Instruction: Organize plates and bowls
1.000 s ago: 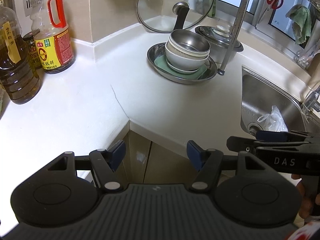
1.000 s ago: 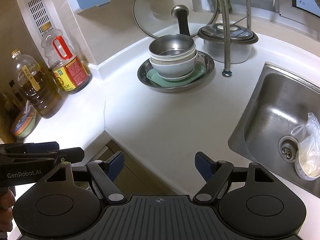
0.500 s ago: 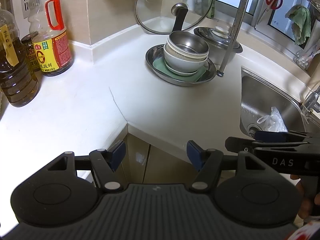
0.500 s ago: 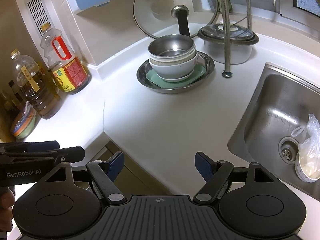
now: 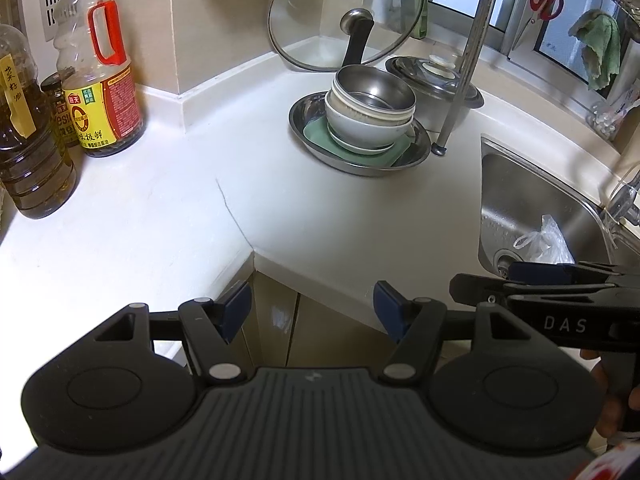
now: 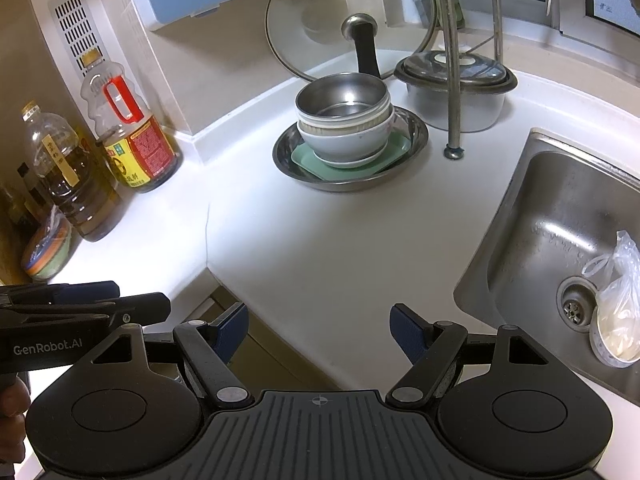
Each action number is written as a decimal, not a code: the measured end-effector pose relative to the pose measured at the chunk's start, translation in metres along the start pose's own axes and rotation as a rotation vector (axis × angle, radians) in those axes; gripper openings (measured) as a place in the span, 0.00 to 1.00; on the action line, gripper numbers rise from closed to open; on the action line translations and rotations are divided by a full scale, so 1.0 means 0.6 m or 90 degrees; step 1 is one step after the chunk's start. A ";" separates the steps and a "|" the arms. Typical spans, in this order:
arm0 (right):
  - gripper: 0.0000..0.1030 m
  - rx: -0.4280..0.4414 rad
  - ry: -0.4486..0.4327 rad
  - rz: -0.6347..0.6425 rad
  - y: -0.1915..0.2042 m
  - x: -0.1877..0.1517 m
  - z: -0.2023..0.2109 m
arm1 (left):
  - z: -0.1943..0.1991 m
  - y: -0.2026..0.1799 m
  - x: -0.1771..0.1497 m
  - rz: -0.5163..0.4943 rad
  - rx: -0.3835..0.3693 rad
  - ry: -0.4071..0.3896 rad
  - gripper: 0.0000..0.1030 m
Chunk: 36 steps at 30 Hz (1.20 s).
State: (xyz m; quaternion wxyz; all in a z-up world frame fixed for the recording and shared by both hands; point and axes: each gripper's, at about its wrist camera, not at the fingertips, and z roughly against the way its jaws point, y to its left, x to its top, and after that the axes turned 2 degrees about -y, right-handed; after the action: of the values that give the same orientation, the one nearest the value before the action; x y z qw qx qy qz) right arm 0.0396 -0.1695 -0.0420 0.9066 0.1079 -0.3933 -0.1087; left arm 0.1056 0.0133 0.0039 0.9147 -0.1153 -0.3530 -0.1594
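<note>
left gripper [image 5: 312, 312] drifted a bit closer to the nested bowls [image 5: 370, 114], right gripper [image 6: 318, 330] barely moved, both jaws wide and empty, stack in steel plate [image 5: 316, 142] (back corner of countertop [image 5: 160, 208])

Black ribbed gripper [image 5: 312, 312] bodies, blue jaws, silver pivot screws, "DAS" and "GenRobot.AI" lettering.

**Bowls stacked in the far steel dish**

We see our left gripper [image 5: 312, 306] spread wide and empty at the near counter [image 5: 160, 216] edge. Far ahead, nested bowls [image 5: 370, 120] sit on a green plate [image 5: 320, 138] inside a steel dish [image 5: 304, 114].
</note>
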 end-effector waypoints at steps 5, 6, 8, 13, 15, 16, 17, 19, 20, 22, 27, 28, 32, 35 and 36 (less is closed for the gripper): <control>0.75 0.000 0.000 -0.001 -0.001 0.001 0.002 | 0.000 0.000 0.000 -0.001 0.000 0.000 0.63; 0.75 0.000 0.001 0.000 -0.001 0.000 0.001 | 0.000 0.000 0.000 -0.001 0.000 -0.001 0.63; 0.75 0.001 0.000 0.000 -0.001 0.001 0.002 | 0.000 -0.001 0.000 -0.001 0.000 0.000 0.63; 0.75 0.001 0.000 0.000 -0.002 0.002 0.001 | 0.000 -0.002 0.000 -0.001 -0.001 -0.001 0.63; 0.75 0.000 0.000 0.000 -0.002 0.001 0.002 | 0.000 -0.002 0.000 -0.002 -0.001 -0.001 0.63; 0.75 0.001 -0.001 0.000 -0.002 0.001 0.001 | 0.000 -0.002 0.000 -0.001 -0.001 -0.001 0.63; 0.75 0.000 -0.001 0.000 -0.001 0.001 0.002 | 0.000 -0.002 0.000 -0.001 -0.001 -0.001 0.63; 0.75 -0.001 -0.001 -0.001 -0.001 0.001 0.002 | 0.000 -0.002 0.000 -0.002 -0.002 -0.002 0.63; 0.75 -0.001 -0.001 -0.001 -0.001 0.001 0.002 | 0.001 -0.003 0.000 -0.002 -0.002 -0.003 0.63; 0.75 -0.001 -0.001 0.000 -0.002 0.001 0.002 | 0.001 -0.003 0.000 -0.003 -0.002 -0.003 0.63; 0.75 -0.001 0.000 -0.001 -0.002 0.001 0.003 | 0.001 -0.003 0.000 -0.002 -0.002 -0.003 0.63; 0.75 -0.001 -0.001 -0.001 -0.001 0.000 0.003 | 0.001 -0.003 0.000 -0.002 -0.002 -0.003 0.63; 0.75 -0.001 -0.001 -0.001 -0.001 0.001 0.004 | 0.001 -0.004 0.000 -0.003 -0.002 -0.003 0.63; 0.75 -0.001 -0.001 -0.002 -0.001 0.001 0.003 | 0.001 -0.004 0.001 -0.003 -0.003 -0.003 0.63; 0.75 -0.001 -0.001 -0.001 -0.001 0.000 0.004 | 0.001 -0.003 0.000 -0.003 -0.002 -0.003 0.63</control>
State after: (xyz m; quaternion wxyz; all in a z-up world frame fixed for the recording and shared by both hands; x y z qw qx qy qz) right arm 0.0381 -0.1702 -0.0406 0.9063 0.1073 -0.3936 -0.1101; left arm 0.1045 0.0116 0.0049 0.9132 -0.1165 -0.3554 -0.1619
